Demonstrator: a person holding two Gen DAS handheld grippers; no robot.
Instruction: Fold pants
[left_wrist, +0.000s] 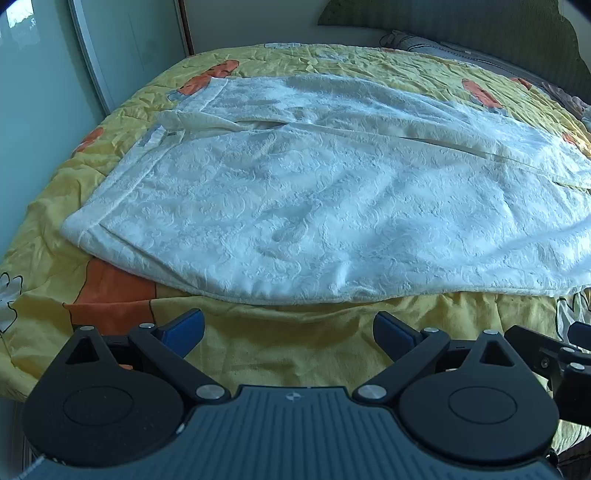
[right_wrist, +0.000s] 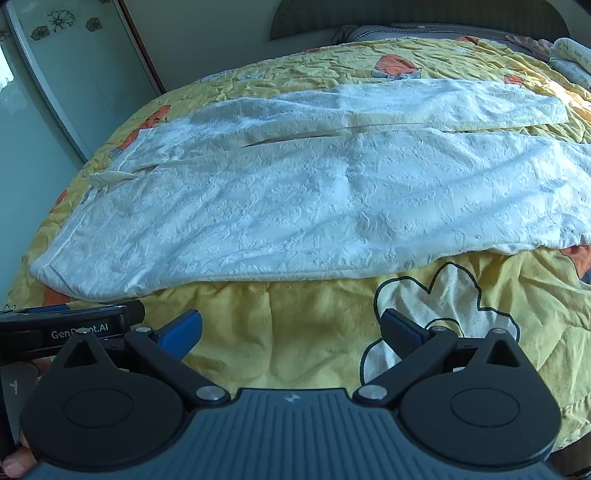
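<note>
White pants (left_wrist: 314, 192) lie flat across the yellow bedspread (left_wrist: 277, 343), filling mid-frame. Left claw (left_wrist: 288, 332) and right claw (right_wrist: 290, 330) hover at lower frame, both spread wide and empty. Risk: pinching bedspread along with the near hem, or catching one layer only.

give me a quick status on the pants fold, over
Left gripper and right gripper both open, empty, short of the cloth. White pants spread flat on the yellow bedspread, unfolded. Nothing in the way.

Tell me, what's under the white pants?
The white pants lie spread on a yellow bedspread with orange and white cartoon shapes. The print directly beneath them is covered.
</note>
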